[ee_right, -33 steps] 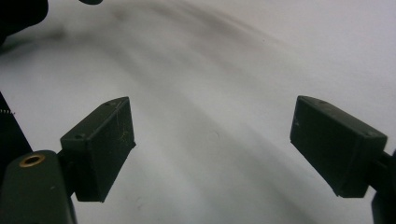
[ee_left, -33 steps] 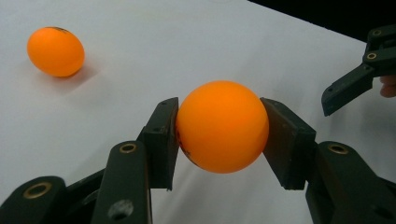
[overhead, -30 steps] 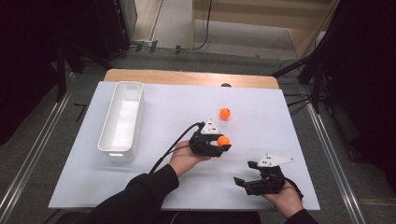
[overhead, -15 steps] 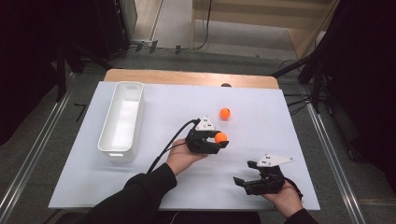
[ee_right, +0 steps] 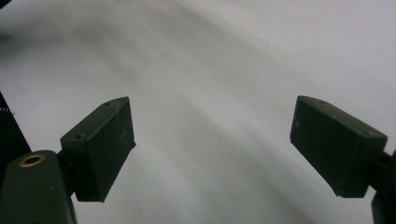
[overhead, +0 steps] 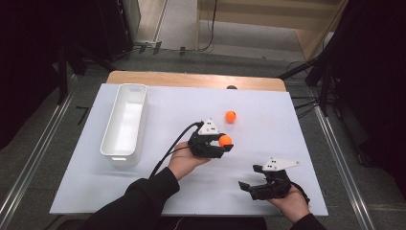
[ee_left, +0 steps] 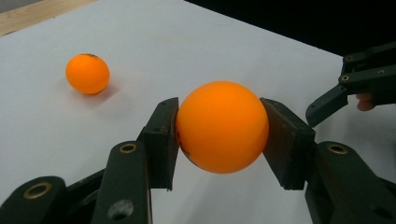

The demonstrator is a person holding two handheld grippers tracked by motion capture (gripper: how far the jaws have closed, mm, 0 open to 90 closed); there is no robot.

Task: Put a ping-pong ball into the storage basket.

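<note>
Between the earlier frames and this moment, the left gripper [overhead: 224, 146] shifted slightly away from the person with its ball, while the right gripper [overhead: 250, 181] kept its place.

Largest item: the white tabletop [overhead: 268, 139] carried everything. All positions below are referenced to the white bin [overhead: 123, 123], a long rectangular container that stood lengthwise at the left part of the tabletop in the high view.

The person's left hand [overhead: 184, 160] reached in at the right of the bin's near end, with a dark sleeve [overhead: 139, 203] behind it. The right hand [overhead: 289, 203] rested farther right, well apart from the bin and near the tabletop's front edge.

The left gripper was positioned to the right of the bin, well apart from it. Its jaws were closed on the held orange ball [ee_left: 222, 126]; in the left gripper view both pads [ee_left: 161, 135] pressed against opposite sides of the ball, which sat clear of the surface.

The right gripper was farthest from the bin. Its jaws stood wide apart, with bare tabletop between them in the right gripper view and nothing gripped.

Smallest item: the loose orange ball [overhead: 231, 116] lay on the tabletop to the right of the bin, beyond the left gripper and apart from it.
</note>
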